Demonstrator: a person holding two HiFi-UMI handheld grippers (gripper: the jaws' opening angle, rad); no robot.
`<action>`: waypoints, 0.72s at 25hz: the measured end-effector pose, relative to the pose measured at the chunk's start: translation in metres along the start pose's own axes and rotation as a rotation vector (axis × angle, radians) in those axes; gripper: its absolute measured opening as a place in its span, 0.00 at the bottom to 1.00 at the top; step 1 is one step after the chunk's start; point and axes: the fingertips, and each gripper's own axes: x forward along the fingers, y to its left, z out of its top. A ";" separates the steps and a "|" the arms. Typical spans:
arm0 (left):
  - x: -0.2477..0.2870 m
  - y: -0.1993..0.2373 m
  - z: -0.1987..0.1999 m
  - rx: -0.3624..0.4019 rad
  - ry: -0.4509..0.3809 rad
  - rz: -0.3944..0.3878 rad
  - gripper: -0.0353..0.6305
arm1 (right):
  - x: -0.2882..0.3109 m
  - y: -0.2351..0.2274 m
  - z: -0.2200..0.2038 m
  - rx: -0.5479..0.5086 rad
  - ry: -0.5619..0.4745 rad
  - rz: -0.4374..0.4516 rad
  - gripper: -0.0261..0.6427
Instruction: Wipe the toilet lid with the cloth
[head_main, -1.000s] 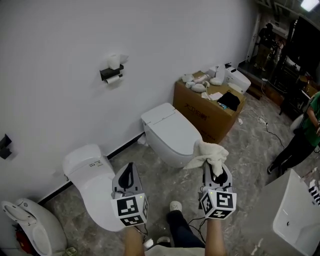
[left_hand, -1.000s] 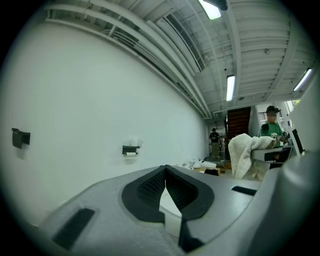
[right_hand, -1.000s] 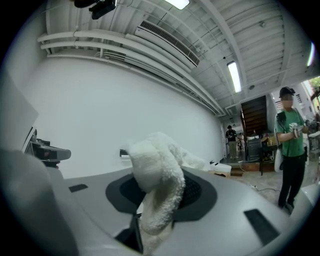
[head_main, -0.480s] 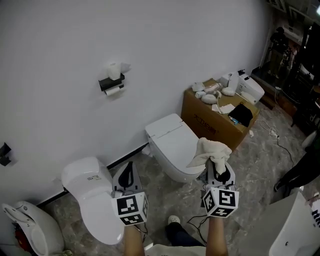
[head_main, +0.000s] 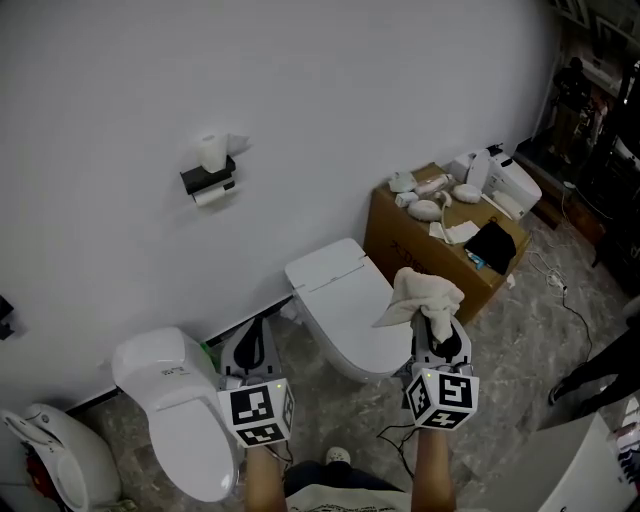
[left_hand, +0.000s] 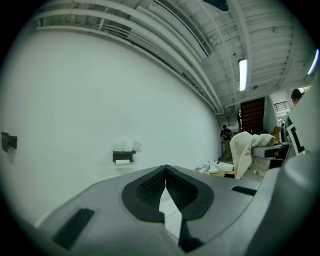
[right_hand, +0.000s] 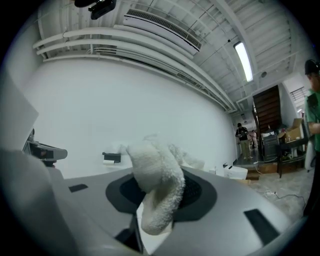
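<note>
A white toilet with its lid (head_main: 340, 290) down stands against the wall, mid-frame in the head view. My right gripper (head_main: 437, 327) hovers over the lid's right front edge, shut on a crumpled white cloth (head_main: 424, 294) that bunches above the jaws; the cloth (right_hand: 157, 187) also fills the middle of the right gripper view. My left gripper (head_main: 253, 345) is held left of that toilet, jaws shut with nothing between them (left_hand: 165, 186). In the left gripper view the cloth (left_hand: 247, 150) hangs at the right.
A second white toilet (head_main: 185, 410) sits at lower left, a third fixture (head_main: 50, 455) in the corner. A paper holder (head_main: 207, 175) hangs on the wall. A cardboard box (head_main: 445, 240) with clutter on top stands to the right. A white basin (head_main: 590, 470) is at lower right.
The view has swung up and back; both toilets sit lower and further left in frame. Both grippers keep their places and the cloth stays in the right one.
</note>
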 end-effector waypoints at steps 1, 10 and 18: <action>0.006 0.000 -0.001 0.001 0.004 0.003 0.06 | 0.006 -0.002 -0.002 0.002 0.003 0.002 0.23; 0.060 0.006 -0.014 -0.003 0.037 0.013 0.06 | 0.059 -0.009 -0.021 0.008 0.036 0.010 0.23; 0.149 0.012 -0.021 -0.016 0.033 -0.023 0.06 | 0.133 -0.018 -0.033 -0.010 0.043 -0.023 0.23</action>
